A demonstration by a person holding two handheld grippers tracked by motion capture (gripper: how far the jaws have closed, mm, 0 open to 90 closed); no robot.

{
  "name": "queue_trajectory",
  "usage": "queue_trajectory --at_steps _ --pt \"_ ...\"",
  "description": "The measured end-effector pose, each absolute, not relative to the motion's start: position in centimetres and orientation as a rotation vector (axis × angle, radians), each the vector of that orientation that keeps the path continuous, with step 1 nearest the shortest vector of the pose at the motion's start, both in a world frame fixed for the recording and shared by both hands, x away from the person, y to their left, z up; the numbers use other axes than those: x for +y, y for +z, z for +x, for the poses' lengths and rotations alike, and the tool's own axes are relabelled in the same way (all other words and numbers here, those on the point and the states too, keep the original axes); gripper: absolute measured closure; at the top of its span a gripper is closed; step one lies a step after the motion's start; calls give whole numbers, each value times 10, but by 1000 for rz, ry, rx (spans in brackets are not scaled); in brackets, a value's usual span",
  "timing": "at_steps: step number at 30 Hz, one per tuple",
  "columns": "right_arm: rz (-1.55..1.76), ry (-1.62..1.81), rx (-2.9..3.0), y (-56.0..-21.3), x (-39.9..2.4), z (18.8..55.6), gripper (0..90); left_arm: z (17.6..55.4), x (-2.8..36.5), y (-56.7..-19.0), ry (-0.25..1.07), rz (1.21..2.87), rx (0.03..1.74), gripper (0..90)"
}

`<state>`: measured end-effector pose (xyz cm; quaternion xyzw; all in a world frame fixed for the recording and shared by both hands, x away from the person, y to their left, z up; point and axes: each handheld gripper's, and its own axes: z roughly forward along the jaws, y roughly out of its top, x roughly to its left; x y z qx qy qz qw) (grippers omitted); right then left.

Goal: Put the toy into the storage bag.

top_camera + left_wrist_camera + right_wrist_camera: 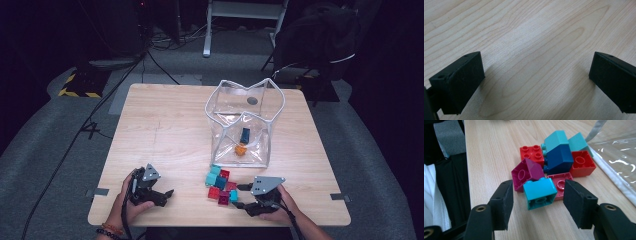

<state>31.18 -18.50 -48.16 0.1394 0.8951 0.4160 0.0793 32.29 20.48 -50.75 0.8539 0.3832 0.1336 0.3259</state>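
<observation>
A pile of toy bricks (220, 184) lies near the table's front edge, in front of a clear plastic bag (274, 100). My right gripper (541, 206) (238, 196) is low at the pile's near side. A teal brick (540, 192) sits on its side between the open jaws, with a gap to each pad. Behind the teal brick are a magenta brick (525, 173), a dark blue brick (557, 157) and red bricks (532, 152). My left gripper (167, 196) (536, 80) is open over bare wood at the front left, holding nothing.
The bag stands open with a white rim; a dark blue brick (245, 135) and an orange brick (241, 149) lie inside it. Its clear wall (619, 157) is just right of the pile. The wooden table (165, 125) ends close behind both hands.
</observation>
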Motion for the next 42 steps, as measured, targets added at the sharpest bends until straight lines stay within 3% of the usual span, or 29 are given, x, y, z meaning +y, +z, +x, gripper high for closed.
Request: queue_trajectory --at_steps 9,20,42 --pt "421 1207 2686 -490 -177 315 429 323 205 -508 350 2238 1005 2" --pt "414 1184 2665 -493 -176 315 584 323 205 -507 348 2239 1006 1" --pt "531 1261 2553 -469 -221 322 591 323 205 -507 350 2238 1005 2"
